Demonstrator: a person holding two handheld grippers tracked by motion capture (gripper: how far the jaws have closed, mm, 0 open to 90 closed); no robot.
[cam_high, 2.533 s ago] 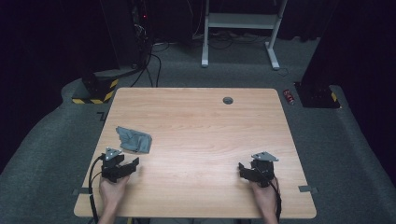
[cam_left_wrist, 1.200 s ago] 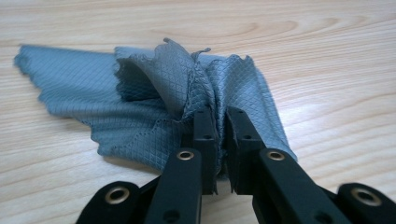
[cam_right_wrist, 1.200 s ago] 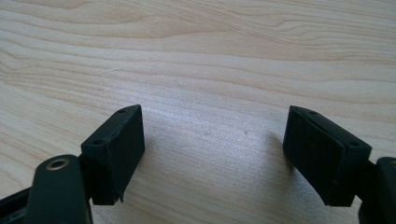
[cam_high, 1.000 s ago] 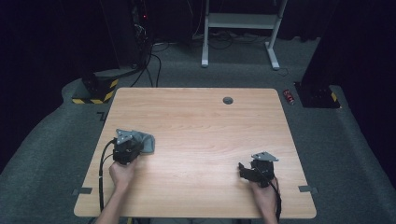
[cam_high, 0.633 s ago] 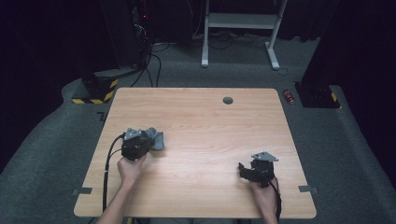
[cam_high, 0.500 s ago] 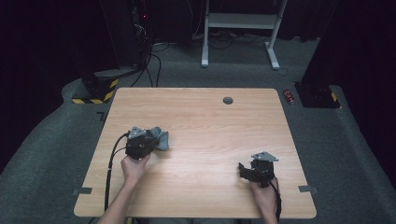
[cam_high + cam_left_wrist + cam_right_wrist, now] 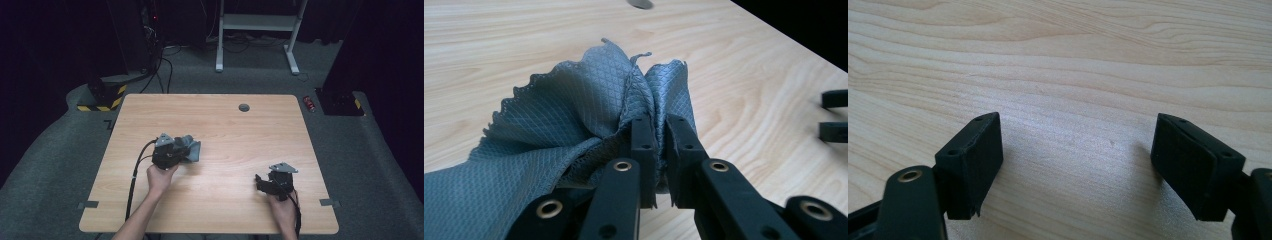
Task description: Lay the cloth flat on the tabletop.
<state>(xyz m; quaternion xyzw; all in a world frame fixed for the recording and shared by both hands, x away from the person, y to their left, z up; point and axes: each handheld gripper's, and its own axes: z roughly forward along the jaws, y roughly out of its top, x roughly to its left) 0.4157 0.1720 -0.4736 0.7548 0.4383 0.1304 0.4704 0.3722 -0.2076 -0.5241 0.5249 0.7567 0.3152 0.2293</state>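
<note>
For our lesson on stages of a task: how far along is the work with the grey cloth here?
Done: the left gripper has shut on a bunched fold of the grey cloth. In hand: the cloth hangs gathered from those jaws above the wooden table, most of it trailing beside them. Left: the right gripper rests open and empty near the table's front edge, so any spreading or folding with both grippers looks not yet begun.

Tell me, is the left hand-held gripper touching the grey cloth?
Touching. The left gripper view shows the left hand-held gripper with its two black jaws pinched on a bunched fold of the grey cloth, no gap between pads and fabric.
</note>
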